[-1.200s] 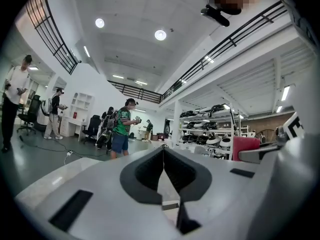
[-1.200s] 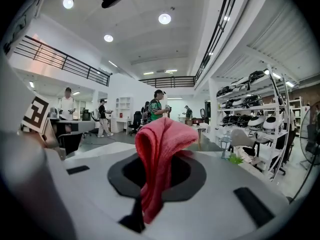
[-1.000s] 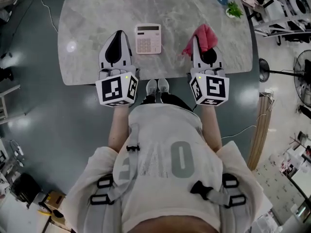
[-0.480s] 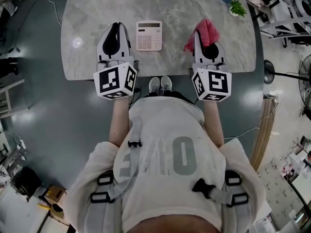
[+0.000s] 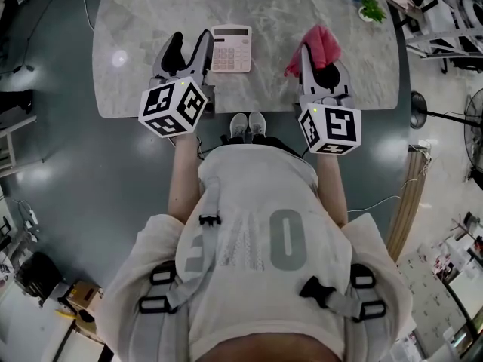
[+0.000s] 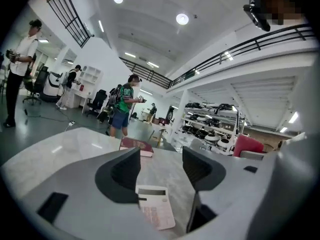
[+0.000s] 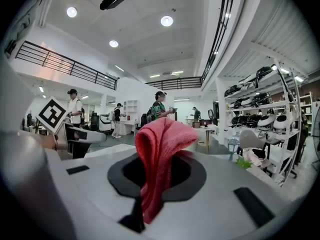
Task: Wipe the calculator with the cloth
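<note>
A white calculator (image 5: 232, 49) lies flat near the front edge of the marble table (image 5: 287, 6). My left gripper (image 5: 190, 41) hovers just left of it, rolled a little, its jaws opening with nothing between them. In the left gripper view the calculator (image 6: 156, 211) shows on the table through the gap between the jaws of the left gripper (image 6: 160, 171). My right gripper (image 5: 307, 53) is at the right of the calculator, apart from it, and shut on a red cloth (image 5: 321, 45). The cloth (image 7: 160, 149) bunches up above the right gripper (image 7: 157, 174) and hangs down between its jaws.
A dark red book (image 6: 136, 146) lies at the table's far edge. A small green plant (image 5: 371, 11) and a blue thing stand at the far right corner. The table's near edge runs just under both grippers. Several people stand in the hall beyond.
The left gripper's jaws have gone from shut to spread apart, and it has rolled and shifted toward the calculator. The right gripper with the cloth has stayed put.
</note>
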Demonstrator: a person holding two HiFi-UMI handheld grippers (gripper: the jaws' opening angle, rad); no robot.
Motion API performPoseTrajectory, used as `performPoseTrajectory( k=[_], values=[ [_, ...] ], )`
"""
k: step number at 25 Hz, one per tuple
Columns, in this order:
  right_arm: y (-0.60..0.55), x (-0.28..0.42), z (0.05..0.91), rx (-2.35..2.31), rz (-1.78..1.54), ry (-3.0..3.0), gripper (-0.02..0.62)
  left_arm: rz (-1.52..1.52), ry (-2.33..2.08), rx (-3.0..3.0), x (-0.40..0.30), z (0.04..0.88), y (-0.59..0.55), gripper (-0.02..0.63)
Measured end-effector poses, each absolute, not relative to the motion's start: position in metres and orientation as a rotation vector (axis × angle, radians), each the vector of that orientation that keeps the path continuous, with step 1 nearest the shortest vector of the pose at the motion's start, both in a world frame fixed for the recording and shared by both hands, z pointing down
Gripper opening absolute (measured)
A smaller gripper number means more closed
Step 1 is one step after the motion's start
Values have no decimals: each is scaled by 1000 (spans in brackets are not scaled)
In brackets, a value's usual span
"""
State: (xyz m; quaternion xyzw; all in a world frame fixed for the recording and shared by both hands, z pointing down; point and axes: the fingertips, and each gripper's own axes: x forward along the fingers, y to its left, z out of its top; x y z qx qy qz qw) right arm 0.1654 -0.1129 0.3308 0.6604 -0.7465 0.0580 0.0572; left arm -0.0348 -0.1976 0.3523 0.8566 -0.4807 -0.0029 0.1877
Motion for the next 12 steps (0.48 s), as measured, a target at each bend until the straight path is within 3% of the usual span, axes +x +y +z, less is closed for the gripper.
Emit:
performPoseTrajectory(
  k=[12],
  values=[
    [-108,155,345,1946,213,-2262,60,442,-1293,2242,-49,477,-189,313]
  ],
)
